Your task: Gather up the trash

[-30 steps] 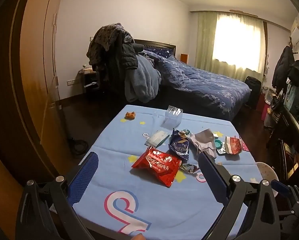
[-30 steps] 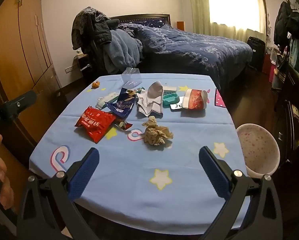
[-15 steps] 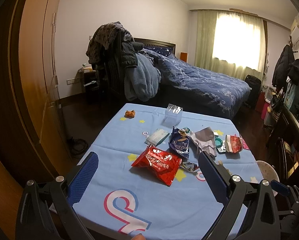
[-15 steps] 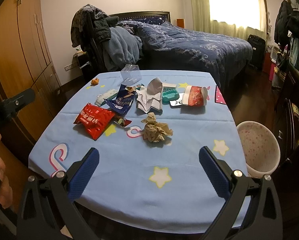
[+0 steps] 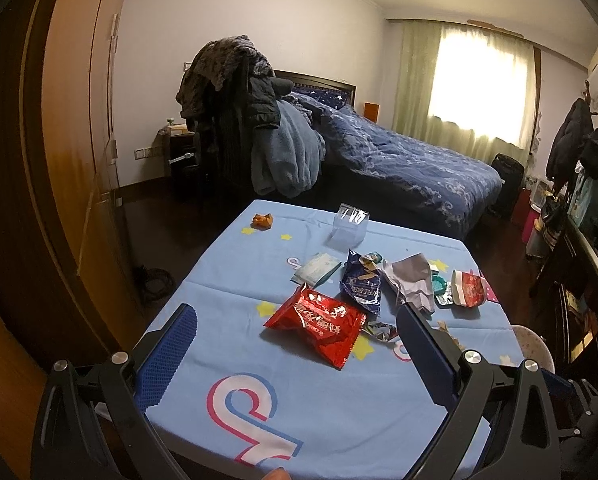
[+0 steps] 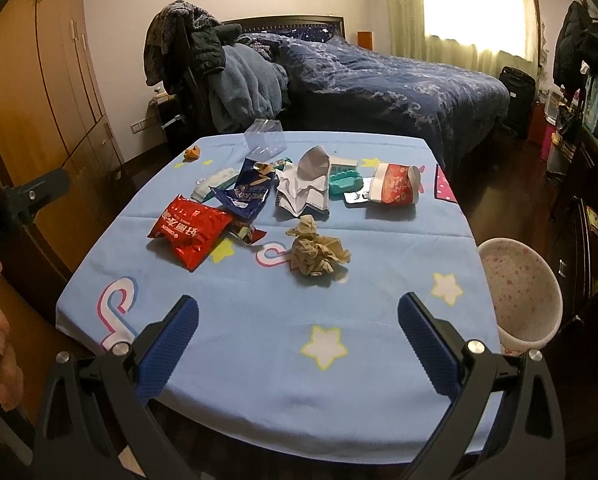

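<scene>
Trash lies on a blue tablecloth (image 6: 235,332): a red snack bag (image 6: 189,229) (image 5: 318,320), a dark blue wrapper (image 6: 248,192) (image 5: 361,286), a grey-white wrapper (image 6: 305,188), a crumpled brown paper ball (image 6: 315,252), a red paper cup on its side (image 6: 395,184) and a small orange scrap (image 6: 192,153). A white speckled bin (image 6: 519,292) stands at the table's right edge. My left gripper (image 5: 297,350) is open and empty above the table's near edge. My right gripper (image 6: 298,342) is open and empty at the near edge.
A clear plastic box (image 6: 265,142), a teal dish (image 6: 345,180) and a tissue pack (image 6: 215,182) also lie on the table. A chair piled with clothes (image 6: 203,64) and a bed (image 6: 399,84) stand behind. A wooden wardrobe (image 6: 39,92) is on the left.
Both grippers have drawn back and risen slightly, so the table looks a little farther away. Nothing on the table has moved.
</scene>
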Demonstrator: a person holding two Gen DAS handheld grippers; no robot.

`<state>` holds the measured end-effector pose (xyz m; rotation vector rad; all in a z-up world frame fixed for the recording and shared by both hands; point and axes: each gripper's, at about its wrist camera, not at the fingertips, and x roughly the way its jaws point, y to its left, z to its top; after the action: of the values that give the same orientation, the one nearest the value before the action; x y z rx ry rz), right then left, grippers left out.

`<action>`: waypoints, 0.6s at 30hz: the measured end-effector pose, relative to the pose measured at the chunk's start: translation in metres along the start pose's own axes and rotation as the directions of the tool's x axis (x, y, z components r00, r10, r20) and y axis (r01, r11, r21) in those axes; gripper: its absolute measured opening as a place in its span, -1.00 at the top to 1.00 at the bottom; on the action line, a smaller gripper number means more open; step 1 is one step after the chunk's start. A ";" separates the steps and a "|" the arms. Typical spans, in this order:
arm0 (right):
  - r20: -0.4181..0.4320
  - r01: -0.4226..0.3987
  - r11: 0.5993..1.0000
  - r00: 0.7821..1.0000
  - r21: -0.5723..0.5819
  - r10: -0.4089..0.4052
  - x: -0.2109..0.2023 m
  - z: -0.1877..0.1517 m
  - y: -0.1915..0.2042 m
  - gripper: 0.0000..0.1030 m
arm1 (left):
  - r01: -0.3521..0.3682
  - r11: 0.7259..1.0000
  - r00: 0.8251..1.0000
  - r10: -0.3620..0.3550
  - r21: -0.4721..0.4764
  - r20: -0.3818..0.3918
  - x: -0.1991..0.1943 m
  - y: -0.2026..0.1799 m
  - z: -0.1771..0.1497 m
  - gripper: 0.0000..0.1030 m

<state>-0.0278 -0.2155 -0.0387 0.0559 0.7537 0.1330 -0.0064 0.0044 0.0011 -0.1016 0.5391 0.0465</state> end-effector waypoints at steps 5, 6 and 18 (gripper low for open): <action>-0.010 0.000 1.000 1.000 0.000 0.000 0.002 -0.001 0.000 -0.94 | -0.002 1.000 1.000 0.002 -0.002 0.000 0.000 0.001 0.000 -0.93; -0.011 0.000 1.000 1.000 0.000 0.000 0.002 -0.001 0.000 -0.94 | -0.002 1.000 1.000 0.002 0.000 0.001 0.000 0.001 -0.001 -0.93; -0.031 -0.002 1.000 1.000 0.003 0.002 0.006 -0.004 -0.001 -0.94 | -0.007 1.000 1.000 0.007 0.004 -0.006 0.000 0.004 -0.002 -0.93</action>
<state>-0.0260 -0.2153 -0.0455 0.0572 0.7845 0.1351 -0.0080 0.0084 -0.0005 -0.0964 0.5460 0.0516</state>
